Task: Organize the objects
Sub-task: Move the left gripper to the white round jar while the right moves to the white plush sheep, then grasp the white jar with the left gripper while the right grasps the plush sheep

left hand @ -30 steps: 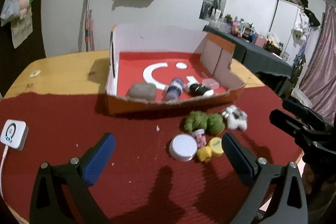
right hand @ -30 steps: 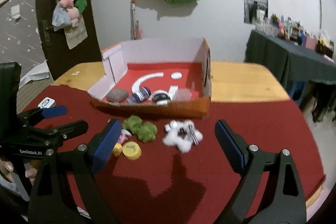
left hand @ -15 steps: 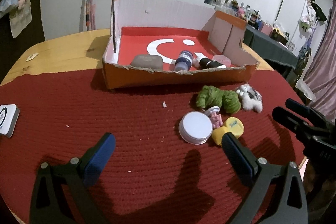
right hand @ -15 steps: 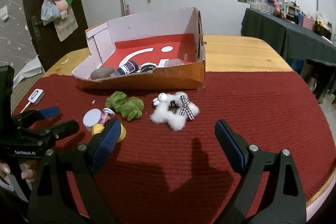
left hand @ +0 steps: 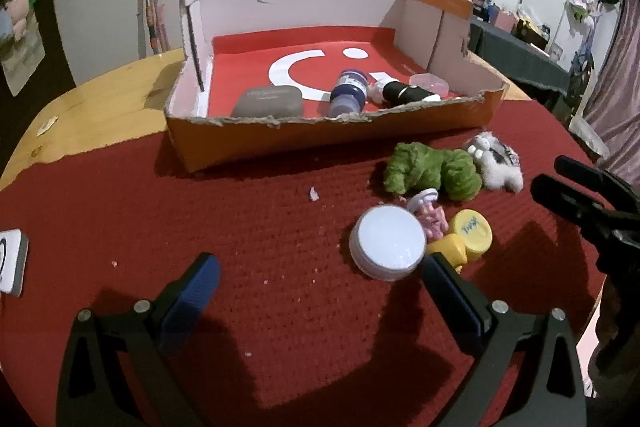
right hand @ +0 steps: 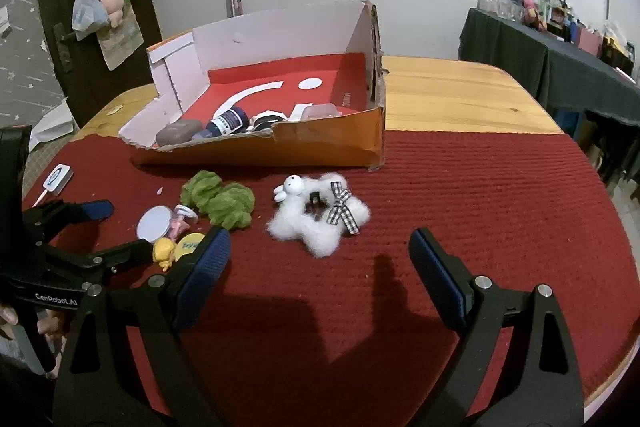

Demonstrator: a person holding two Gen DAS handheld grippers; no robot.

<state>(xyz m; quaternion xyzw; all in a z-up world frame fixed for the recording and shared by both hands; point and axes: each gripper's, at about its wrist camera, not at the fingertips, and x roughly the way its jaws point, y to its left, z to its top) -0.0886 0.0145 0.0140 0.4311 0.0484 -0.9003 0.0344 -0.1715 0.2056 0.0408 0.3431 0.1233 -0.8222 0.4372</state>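
Under the left wrist camera, the left gripper (left hand: 320, 281) hangs over the red mat (left hand: 248, 227) on the counter, its blue-padded fingers (left hand: 192, 285) spread wide with nothing between them. Just ahead of the right-hand finger lies a white round lid (left hand: 387, 243), touching a small pink figure (left hand: 430, 217) and a yellow toy (left hand: 466, 233); beyond those sit a green plush (left hand: 434, 173) and a white fluffy toy (left hand: 496, 165), near the front wall of the open cardboard box (left hand: 320, 139), which already holds a grey case (left hand: 267, 101), a blue bottle (left hand: 349, 95) and a few other things I cannot name. From the right wrist camera, the right gripper (right hand: 320, 265) also has its fingers (right hand: 206, 265) apart and empty, and the white fluffy toy (right hand: 320, 217) (with a checked bow) lies straight ahead between their lines, apart from the green plush (right hand: 220, 199). The loose pieces seem meant for the box (right hand: 280, 147), so the step in hand is probably picking one up. To do it well, I would bring the right gripper down so the fingers straddle the fluffy toy's body, press low enough to catch more than fluff, and keep clear of the left gripper (right hand: 80, 227) working on the crowded cluster alongside.
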